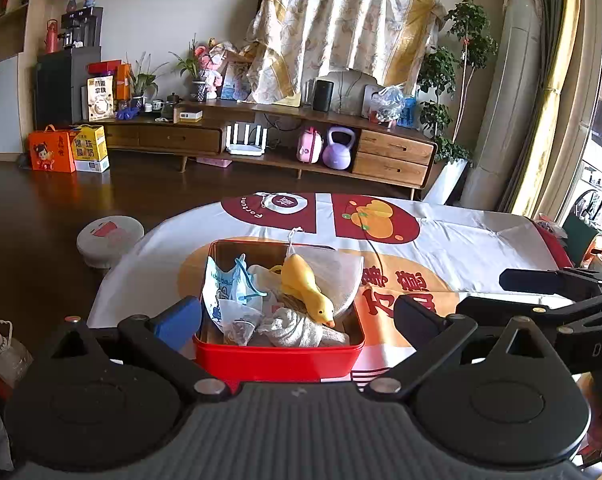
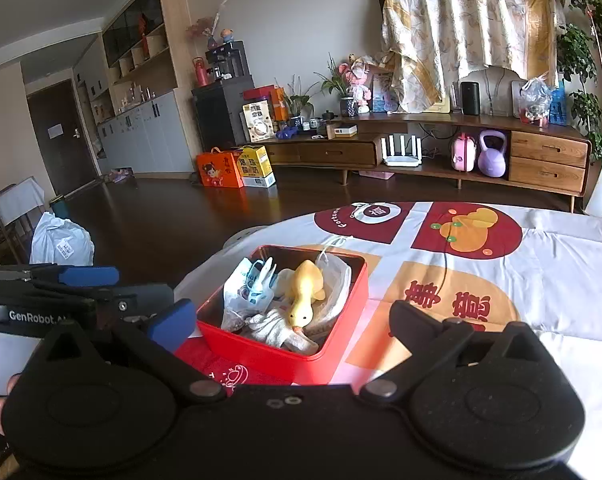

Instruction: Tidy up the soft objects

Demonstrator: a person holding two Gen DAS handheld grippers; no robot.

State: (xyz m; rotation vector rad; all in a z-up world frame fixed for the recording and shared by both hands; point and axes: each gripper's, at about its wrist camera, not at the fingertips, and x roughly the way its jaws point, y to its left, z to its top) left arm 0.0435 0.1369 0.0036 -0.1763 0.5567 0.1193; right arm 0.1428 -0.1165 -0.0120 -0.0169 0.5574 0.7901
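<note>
A red tin box (image 1: pixel 277 360) (image 2: pixel 261 350) stands on the white printed tablecloth (image 1: pixel 461 240) (image 2: pixel 541 280). Inside lie a yellow soft duck (image 1: pixel 307 288) (image 2: pixel 303 298), a blue-and-white plastic pouch (image 1: pixel 225 292) (image 2: pixel 247 288), a grey cloth bundle (image 1: pixel 293 328) (image 2: pixel 277 330) and white fabric (image 1: pixel 341 276) (image 2: pixel 337 276). My left gripper (image 1: pixel 297 316) is open, its fingers straddling the near end of the box with nothing between them. My right gripper (image 2: pixel 293 320) is open too, just before the box, empty. Each gripper shows at the edge of the other's view.
A round white stool (image 1: pixel 109 236) stands left of the table. A long wooden TV cabinet (image 1: pixel 285 140) (image 2: pixel 441 148) lines the far wall, with orange and yellow boxes (image 1: pixel 67 150) (image 2: pixel 237 168) on the dark floor. A white bag (image 2: pixel 61 240) sits far left.
</note>
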